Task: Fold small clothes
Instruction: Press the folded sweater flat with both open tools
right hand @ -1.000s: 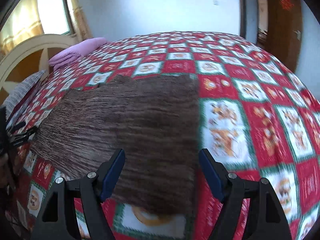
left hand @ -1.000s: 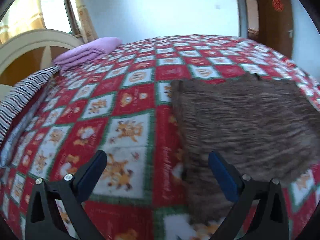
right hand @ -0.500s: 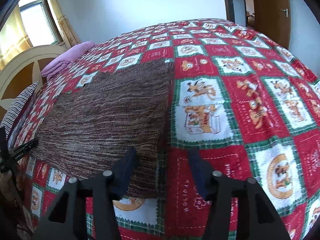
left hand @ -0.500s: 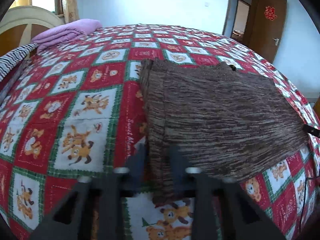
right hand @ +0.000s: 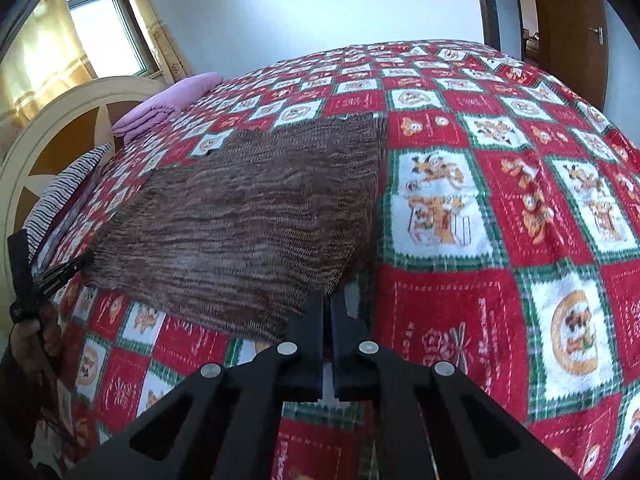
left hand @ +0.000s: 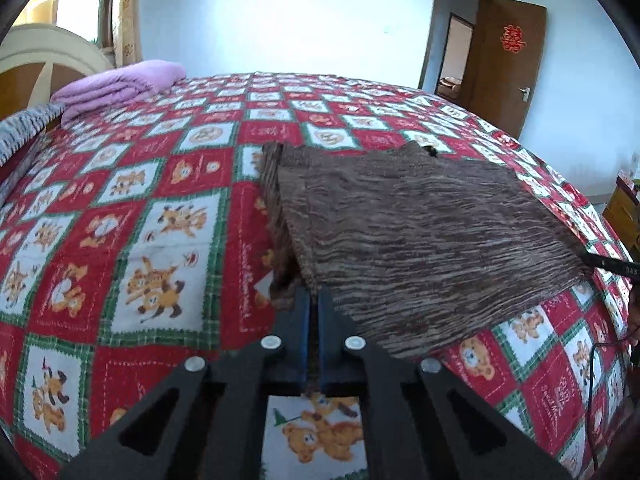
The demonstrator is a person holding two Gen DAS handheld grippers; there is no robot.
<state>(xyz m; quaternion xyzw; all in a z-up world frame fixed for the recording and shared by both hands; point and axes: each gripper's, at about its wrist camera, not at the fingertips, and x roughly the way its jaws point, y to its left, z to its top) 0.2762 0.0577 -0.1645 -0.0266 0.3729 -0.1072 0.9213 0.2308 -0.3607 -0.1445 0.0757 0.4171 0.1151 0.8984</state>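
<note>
A brown striped knit garment (left hand: 420,236) lies spread on the red, green and white patterned bedspread (left hand: 152,240). My left gripper (left hand: 314,296) is shut on the garment's near left corner, which is lifted slightly off the bed. In the right wrist view the same garment (right hand: 256,216) fills the middle left, and my right gripper (right hand: 327,298) is shut on its near right corner. Each gripper shows at the edge of the other's view: the right gripper (left hand: 608,262) and the left gripper (right hand: 52,276).
A folded purple blanket (left hand: 120,84) and a striped pillow (left hand: 24,128) lie at the head of the bed by the cream headboard (right hand: 60,136). A brown door (left hand: 508,60) stands open at the far right. A window with yellow curtains (right hand: 60,40) is at the left.
Both grippers went from wide open to shut, closing on the garment's two near corners. The near edge of the garment now lifts a little off the bedspread.
</note>
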